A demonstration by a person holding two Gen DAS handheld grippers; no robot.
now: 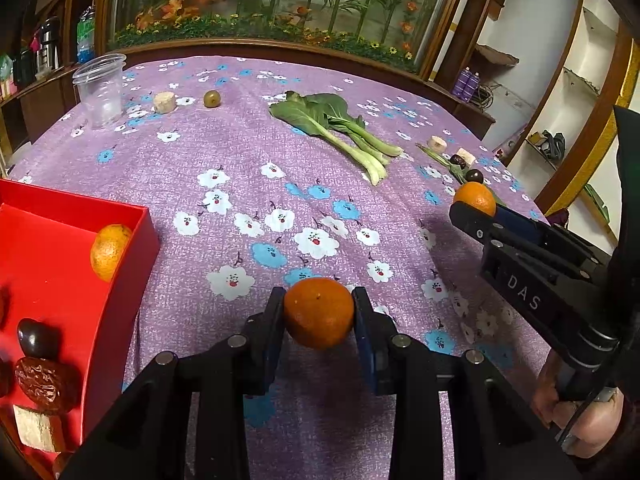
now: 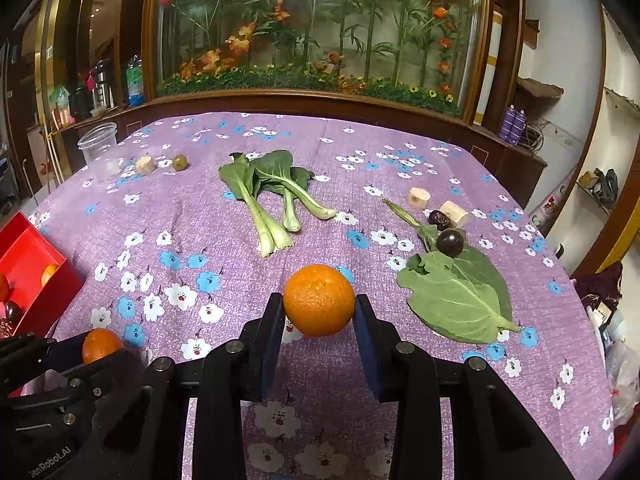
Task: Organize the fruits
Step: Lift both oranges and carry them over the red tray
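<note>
Oranges clamped in both: left gripper (image 1: 319, 312) jaws pinch one orange (image 1: 319, 313), right gripper (image 2: 319, 307) jaws pinch another orange (image 2: 319, 300). Red box (image 1: 132, 248) left of left jaws, above tabletop (image 1: 248, 152).

Home dining room, floral tablecloth (image 2: 320, 420), glass-fronted artificial plant display (image 2: 316, 28), cluttered shelves (image 1: 576, 92)

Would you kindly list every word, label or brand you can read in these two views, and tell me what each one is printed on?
"DAS": white letters on the black body of the right gripper, seen from the left wrist view.
"enRobot.AI": on the body of the left gripper, at the right wrist view's bottom left corner; its first letters are cut off.
Labels on the water bottle and the purple cans: too small to read.
</note>
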